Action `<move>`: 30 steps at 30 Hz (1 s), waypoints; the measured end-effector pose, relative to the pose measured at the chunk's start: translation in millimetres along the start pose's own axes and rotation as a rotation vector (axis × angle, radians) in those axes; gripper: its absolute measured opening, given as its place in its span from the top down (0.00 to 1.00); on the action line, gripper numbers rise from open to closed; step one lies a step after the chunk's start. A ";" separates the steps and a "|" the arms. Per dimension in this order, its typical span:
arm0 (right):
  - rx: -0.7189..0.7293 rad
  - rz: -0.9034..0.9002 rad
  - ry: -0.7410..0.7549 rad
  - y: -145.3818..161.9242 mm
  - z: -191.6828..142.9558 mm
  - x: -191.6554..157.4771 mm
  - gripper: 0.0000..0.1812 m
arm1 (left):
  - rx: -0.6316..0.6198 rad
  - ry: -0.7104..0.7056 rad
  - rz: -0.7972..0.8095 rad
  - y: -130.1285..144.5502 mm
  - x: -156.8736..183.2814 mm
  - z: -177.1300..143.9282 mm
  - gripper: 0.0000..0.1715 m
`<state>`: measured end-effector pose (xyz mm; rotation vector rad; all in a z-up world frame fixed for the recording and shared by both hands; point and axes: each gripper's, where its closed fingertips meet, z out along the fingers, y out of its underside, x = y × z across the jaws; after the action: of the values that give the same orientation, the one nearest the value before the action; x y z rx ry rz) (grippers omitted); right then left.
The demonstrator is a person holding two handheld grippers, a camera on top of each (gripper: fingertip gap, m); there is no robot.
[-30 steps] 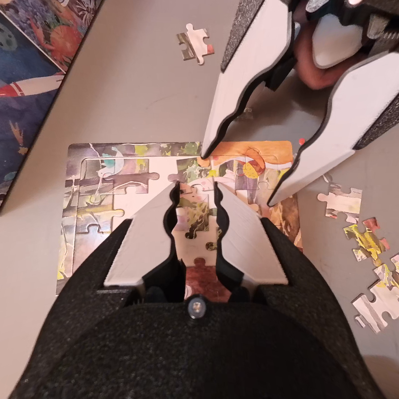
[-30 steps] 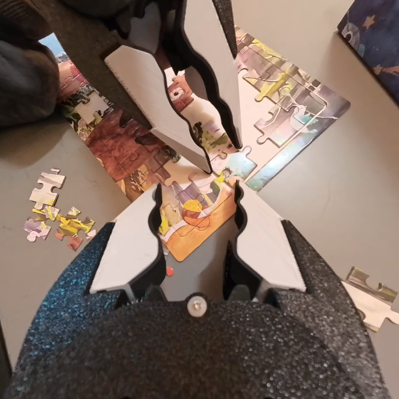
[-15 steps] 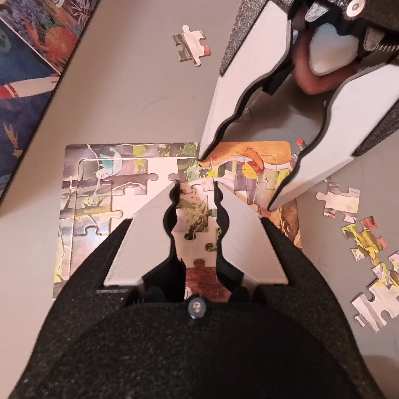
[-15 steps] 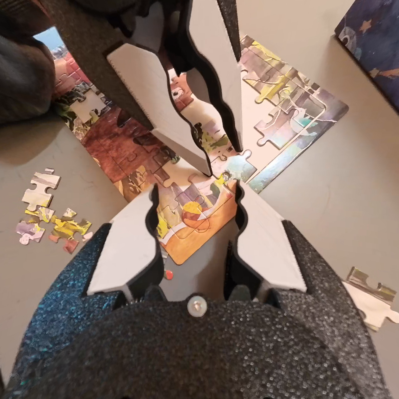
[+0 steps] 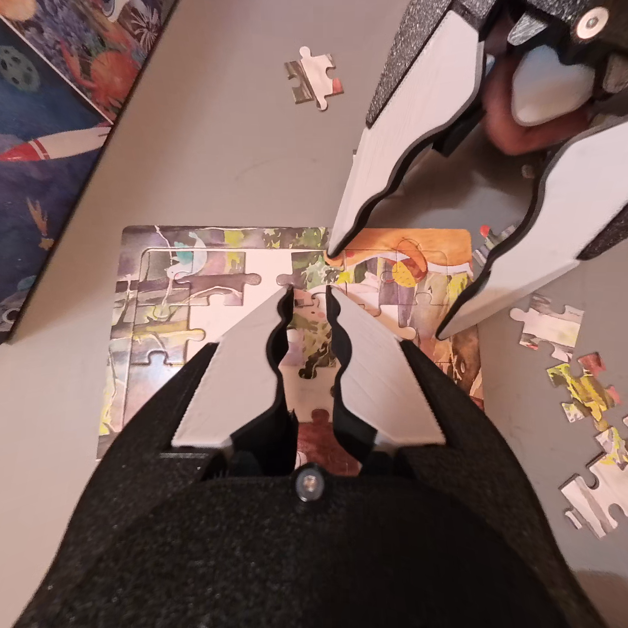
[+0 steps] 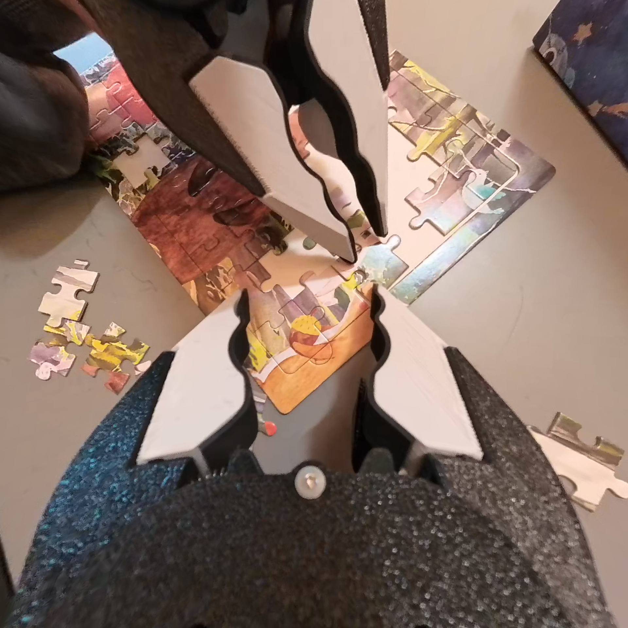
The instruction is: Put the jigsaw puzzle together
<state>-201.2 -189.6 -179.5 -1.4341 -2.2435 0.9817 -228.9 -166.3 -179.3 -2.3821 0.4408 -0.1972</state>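
Left wrist view: left hand-held gripper (image 5: 308, 289), white fingers lined in black, spread a little with nothing pinched, tips low over the middle of the partly filled cardboard jigsaw puzzle board (image 5: 217, 238) lying flat on the grey tabletop (image 5: 221, 136). Between the fingers, a green-and-white puzzle piece (image 5: 311, 334) seated in the tray, bare white gaps just beside it. Opposite, right hand-held gripper (image 5: 384, 295), spread wide, one tip touching the board's far edge at the orange corner, the other tip at the board's right side. Beyond the board, one loose grey-and-white puzzle piece (image 5: 314, 80). To the right, a scatter of loose yellow, grey and white puzzle pieces (image 5: 584, 387). At far left, a dark blue illustrated box (image 5: 51, 112).

Right wrist view: right hand-held gripper (image 6: 307, 292) spread wide, straddling the orange corner of the puzzle board (image 6: 306, 390), holding nothing. Facing it, left hand-held gripper (image 6: 367, 248), narrowly parted, tips down on the centre of the board. Left of the board, the loose coloured pieces (image 6: 88, 343); at lower right, the single loose piece (image 6: 584, 465); dark blue box (image 6: 591, 51) at upper right.
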 end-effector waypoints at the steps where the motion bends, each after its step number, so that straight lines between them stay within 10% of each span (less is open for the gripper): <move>1: -0.001 0.000 0.002 0.1 0.0 -0.3 0.60 | -0.001 -0.005 0.007 -0.1 -0.3 -0.4 0.89; 21: -0.005 0.010 -0.006 -0.9 -1.7 -1.1 0.63 | -0.069 0.009 -0.024 20.5 -2.6 -20.7 0.83; 30: 0.040 0.054 0.073 -23.4 -3.4 16.6 0.92 | -0.107 0.028 -0.037 29.3 0.3 -22.7 0.84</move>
<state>-222.6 -179.8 -162.9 -1.4961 -2.1321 0.9693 -242.1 -200.9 -181.9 -2.4966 0.4296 -0.2291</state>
